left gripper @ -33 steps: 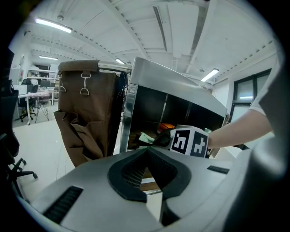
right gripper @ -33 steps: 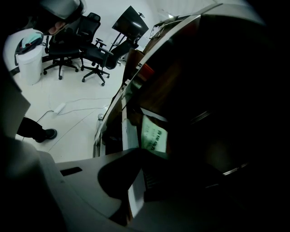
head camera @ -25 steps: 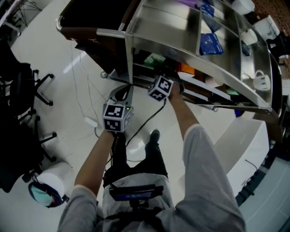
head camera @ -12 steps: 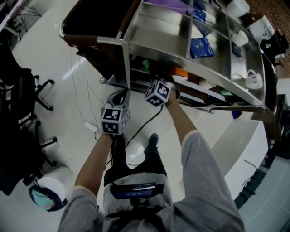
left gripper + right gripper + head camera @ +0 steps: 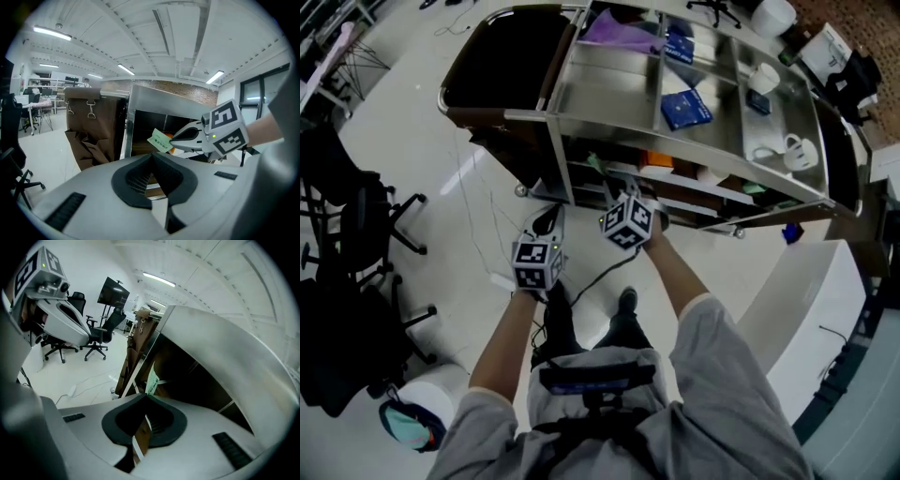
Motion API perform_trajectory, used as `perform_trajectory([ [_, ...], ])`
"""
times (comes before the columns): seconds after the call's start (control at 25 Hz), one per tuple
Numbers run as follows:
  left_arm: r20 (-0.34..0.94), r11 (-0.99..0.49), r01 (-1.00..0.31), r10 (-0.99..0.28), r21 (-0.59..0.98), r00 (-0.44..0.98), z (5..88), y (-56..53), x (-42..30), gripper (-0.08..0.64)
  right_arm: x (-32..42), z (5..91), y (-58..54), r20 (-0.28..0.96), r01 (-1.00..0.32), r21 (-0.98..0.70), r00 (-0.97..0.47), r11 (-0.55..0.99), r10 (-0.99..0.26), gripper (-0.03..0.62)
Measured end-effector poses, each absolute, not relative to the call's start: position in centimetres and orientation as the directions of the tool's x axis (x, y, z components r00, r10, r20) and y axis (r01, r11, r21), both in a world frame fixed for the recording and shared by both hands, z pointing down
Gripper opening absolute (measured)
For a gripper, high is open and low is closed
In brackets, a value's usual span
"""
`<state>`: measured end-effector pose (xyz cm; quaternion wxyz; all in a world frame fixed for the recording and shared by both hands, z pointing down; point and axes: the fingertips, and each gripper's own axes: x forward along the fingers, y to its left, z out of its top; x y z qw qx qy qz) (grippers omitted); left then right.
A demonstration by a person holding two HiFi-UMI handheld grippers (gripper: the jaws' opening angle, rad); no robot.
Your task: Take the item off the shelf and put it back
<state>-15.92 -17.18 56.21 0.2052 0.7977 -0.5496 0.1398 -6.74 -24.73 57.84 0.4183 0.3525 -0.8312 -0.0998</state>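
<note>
A thin green packet (image 5: 160,139) is pinched in my right gripper (image 5: 174,137), which is shut on its edge just in front of the steel cart's lower shelf (image 5: 609,173). The right gripper view shows the packet (image 5: 152,375) sticking up edge-on from the jaw tips (image 5: 146,397), beside the dark shelf opening. From the head view the packet (image 5: 593,165) peeks out beyond the right gripper's marker cube (image 5: 630,222). My left gripper (image 5: 551,216) hangs lower left over the floor, away from the cart, shut and holding nothing.
The cart's top tray (image 5: 609,89) holds blue packets (image 5: 685,108), white mugs (image 5: 794,148) and a purple cloth (image 5: 623,30). A brown bag (image 5: 89,126) hangs at its left end. Cables (image 5: 483,202) trail on the white floor; office chairs (image 5: 356,225) stand left.
More of the cart has come into the head view. The right gripper with the green packet now sits slightly farther out from the lower shelf. The left gripper keeps its place beside it.
</note>
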Motion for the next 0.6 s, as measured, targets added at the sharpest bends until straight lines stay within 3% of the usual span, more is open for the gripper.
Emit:
perform_trajectory([
  [0.6, 0.42, -0.345, -0.93, -0.831, 0.123, 0.364, 52.3, -14.8, -15.3, 0.006, 1.4, 52.3, -17.7, 0.548, -0.768, 0.151, -0.459, 0.622, -0.7, 0.011],
])
